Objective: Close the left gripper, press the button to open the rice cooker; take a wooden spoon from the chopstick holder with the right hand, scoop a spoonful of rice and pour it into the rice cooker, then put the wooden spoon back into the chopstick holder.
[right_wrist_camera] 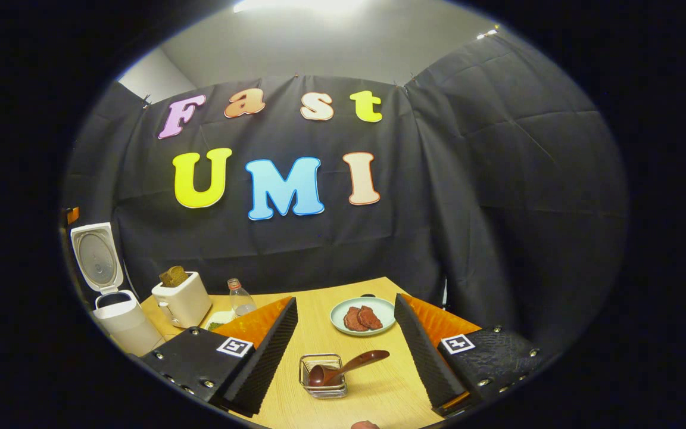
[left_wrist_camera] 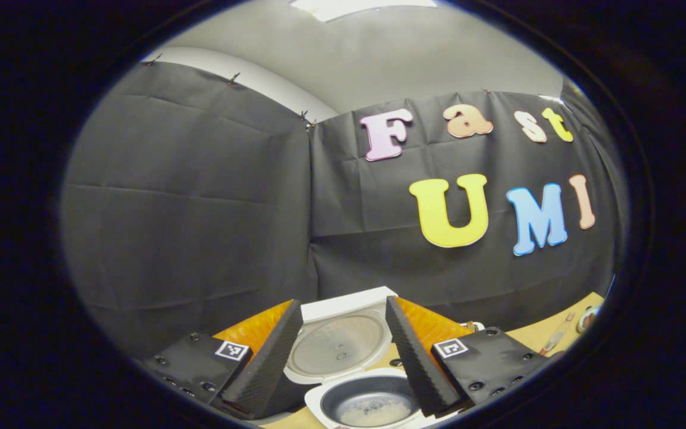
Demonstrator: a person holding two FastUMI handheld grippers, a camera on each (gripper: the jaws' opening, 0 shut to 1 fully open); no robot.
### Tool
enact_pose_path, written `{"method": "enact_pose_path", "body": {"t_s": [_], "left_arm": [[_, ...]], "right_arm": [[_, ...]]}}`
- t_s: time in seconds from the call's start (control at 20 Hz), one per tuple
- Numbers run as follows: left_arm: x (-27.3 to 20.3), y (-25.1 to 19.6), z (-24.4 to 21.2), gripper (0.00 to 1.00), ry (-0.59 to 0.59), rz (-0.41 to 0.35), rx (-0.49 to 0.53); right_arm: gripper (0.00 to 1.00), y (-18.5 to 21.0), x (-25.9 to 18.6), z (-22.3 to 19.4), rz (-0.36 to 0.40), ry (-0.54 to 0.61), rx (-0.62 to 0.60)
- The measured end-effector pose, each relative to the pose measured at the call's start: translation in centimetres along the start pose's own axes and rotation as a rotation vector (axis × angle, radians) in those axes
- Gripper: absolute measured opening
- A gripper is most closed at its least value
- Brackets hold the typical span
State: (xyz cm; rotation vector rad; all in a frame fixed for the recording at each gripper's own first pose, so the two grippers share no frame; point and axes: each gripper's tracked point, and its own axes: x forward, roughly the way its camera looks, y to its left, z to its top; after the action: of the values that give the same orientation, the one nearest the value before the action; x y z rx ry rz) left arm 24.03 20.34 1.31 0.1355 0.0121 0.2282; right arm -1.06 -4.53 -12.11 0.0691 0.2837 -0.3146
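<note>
in the right gripper view the right gripper [right_wrist_camera: 343,351] has its fingers spread wide with nothing between them. at its twelve o'clock, just ahead in the gap, the chopstick holder [right_wrist_camera: 323,376] stands on the wooden table [right_wrist_camera: 379,393], and the wooden spoon [right_wrist_camera: 346,366] sits in it, handle leaning toward two o'clock. farther on at twelve lies a plate [right_wrist_camera: 362,316] of reddish food. at ten o'clock stand a toaster [right_wrist_camera: 181,299] and a bottle [right_wrist_camera: 239,298]; beyond them, at nine, the rice cooker [right_wrist_camera: 114,298], lid up.

in the left gripper view the left gripper [left_wrist_camera: 343,363] is likewise open and empty, the open rice cooker [left_wrist_camera: 355,381] at its twelve o'clock, a little rice in the pot.
</note>
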Motion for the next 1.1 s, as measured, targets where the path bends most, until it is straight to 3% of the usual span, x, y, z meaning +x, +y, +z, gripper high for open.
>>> {"method": "enact_pose_path", "body": {"t_s": [0.3,0.7,1.1], "left_arm": [[7.1,0.5,1.8,0.97,-0.018,0.044,-0.018],[15.4,1.4,-2.3,0.99,0.093,0.112,-0.033],[18.2,1.9,-6.3,0.97,0.205,0.145,-0.012]], "right_arm": [[0.99,-1.0,-1.6,-0.3,-0.044,-0.003,-0.017],[0.99,-1.7,-2.9,-1.2,-0.072,0.022,-0.069],[0.99,-0.9,-3.4,-0.7,-0.044,0.020,-0.101]]}}
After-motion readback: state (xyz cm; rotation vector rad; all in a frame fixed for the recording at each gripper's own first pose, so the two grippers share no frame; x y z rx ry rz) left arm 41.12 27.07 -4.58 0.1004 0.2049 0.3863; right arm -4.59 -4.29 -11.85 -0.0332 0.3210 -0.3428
